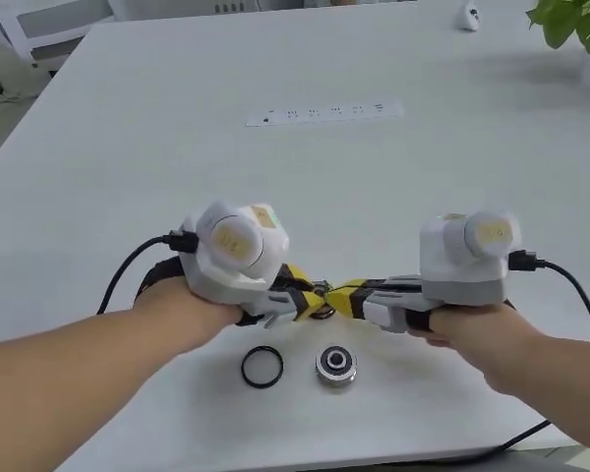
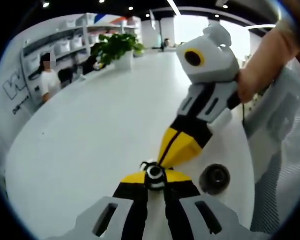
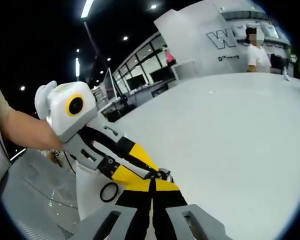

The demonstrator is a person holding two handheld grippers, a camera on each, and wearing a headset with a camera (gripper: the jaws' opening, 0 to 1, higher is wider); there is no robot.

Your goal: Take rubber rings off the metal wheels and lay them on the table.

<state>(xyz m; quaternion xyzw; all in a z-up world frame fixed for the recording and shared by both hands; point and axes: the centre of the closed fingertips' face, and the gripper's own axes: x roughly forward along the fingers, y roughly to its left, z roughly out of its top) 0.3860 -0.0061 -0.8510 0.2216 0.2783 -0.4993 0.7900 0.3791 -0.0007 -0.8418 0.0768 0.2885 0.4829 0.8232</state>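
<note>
Here left gripper (image 1: 308,296) and right gripper (image 1: 338,294) meet — both pinching one wheel (image 2: 154,172).

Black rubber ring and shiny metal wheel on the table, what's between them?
Nothing. In the head view, bare white table separates the black rubber ring from the metal wheel.

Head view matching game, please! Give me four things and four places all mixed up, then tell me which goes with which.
Things:
1 rubber ring
2 metal wheel
3 plant
4 socket strip

Places:
A far right corner
B middle of the table, far side
C near edge, left one of a pair
D near edge, right one of a pair

Pairs: 1-C, 2-D, 3-A, 4-B
</note>
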